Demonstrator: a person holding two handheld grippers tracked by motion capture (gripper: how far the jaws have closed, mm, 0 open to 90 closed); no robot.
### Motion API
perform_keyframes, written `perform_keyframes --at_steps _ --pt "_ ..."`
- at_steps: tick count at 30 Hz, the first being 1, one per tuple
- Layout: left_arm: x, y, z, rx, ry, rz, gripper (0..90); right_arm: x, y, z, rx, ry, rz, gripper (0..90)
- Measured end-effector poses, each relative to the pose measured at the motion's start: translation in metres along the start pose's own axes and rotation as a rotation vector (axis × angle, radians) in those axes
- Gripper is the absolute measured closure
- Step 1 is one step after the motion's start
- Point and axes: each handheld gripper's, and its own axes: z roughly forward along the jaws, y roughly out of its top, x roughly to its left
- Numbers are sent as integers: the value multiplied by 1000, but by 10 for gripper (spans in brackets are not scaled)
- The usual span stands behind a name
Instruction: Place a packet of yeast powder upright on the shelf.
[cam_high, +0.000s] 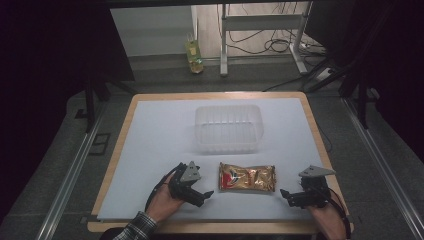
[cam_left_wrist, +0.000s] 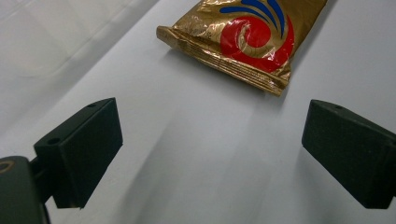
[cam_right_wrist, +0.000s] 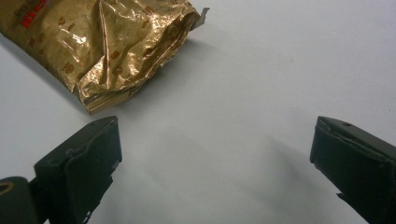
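A gold foil snack packet (cam_high: 247, 178) with a red and blue swirl lies flat on the white sheet near the table's front edge. My left gripper (cam_high: 205, 194) sits just left of it, jaws open and bare, pointing toward the packet's left end (cam_left_wrist: 238, 42). On the packet's other side my right gripper (cam_high: 286, 196) rests open with nothing between its jaws; the packet's crinkled right end (cam_right_wrist: 116, 51) lies ahead of its left jaw. Neither gripper touches the packet.
A clear plastic tub (cam_high: 228, 127) stands behind the packet, mid-table. The white sheet (cam_high: 150, 145) covers a wooden table top. Beyond the far edge are a bottle (cam_high: 194, 56) on the floor, a metal frame and cables.
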Motion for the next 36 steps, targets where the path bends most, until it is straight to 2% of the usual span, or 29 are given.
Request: perform_keyframes --at_steps 4,8,12,16,21,25,30,33,36 --pt "1 1 0 -2 -7 -10 53 1 0 0 0 -7 -6 20" --pt "3 2 -2 -19 -45 -51 48 1 0 -1 -1 -9 -8 20" --pt "3 3 -1 -6 -49 -63 45 2 0 0 2 -10 -13 20" --pt "2 5 0 -15 -65 -56 52 2 0 -1 2 -7 -15 20" --pt "-1 9 3 -5 -48 -35 85 3 0 -1 0 -3 -17 20" --pt "-2 12 2 -33 -49 -25 132 4 1 -1 -1 -3 -20 20" --pt "1 14 1 -68 -67 -36 195 4 1 -1 -8 -2 -18 20" --pt "2 16 3 -86 -88 -40 254 3 1 -1 -13 4 -14 20" --pt "1 18 6 -98 -101 -26 340 3 1 0 -18 9 -10 20"
